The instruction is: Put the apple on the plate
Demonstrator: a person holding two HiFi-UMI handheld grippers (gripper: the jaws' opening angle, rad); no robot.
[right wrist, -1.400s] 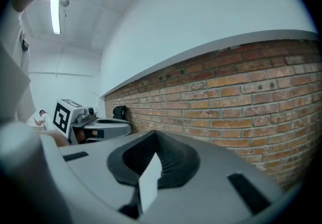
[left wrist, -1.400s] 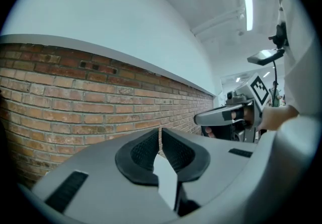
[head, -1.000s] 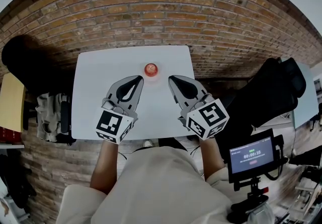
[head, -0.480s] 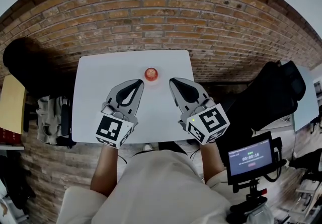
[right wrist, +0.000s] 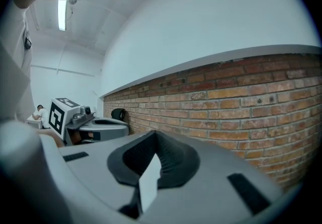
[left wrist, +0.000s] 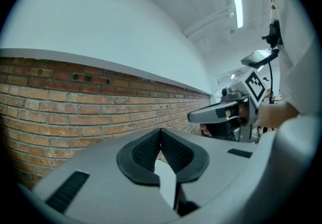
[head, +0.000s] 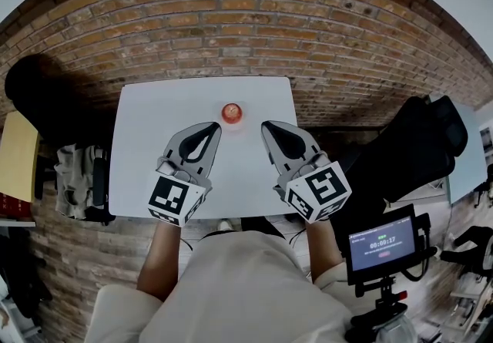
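A small red apple (head: 231, 112) lies near the far edge of the white table (head: 146, 149); a pale rim shows beneath it, and I cannot tell whether that is a plate. My left gripper (head: 215, 126) hovers just below and left of the apple, its jaws shut with nothing between them. Just below and right of the apple, my right gripper (head: 265, 126) is likewise shut and empty. The left gripper view shows the left gripper (left wrist: 161, 130) closed, pointing at a brick wall. The right gripper (right wrist: 155, 132) also appears closed in its own view. The apple is hidden in both gripper views.
A brick surface surrounds the table. A black bag (head: 420, 141) lies to the right and a dark object (head: 38, 91) to the left. A chair with cloth (head: 81, 179) stands at the table's left edge. A small screen on a stand (head: 383, 242) is at lower right.
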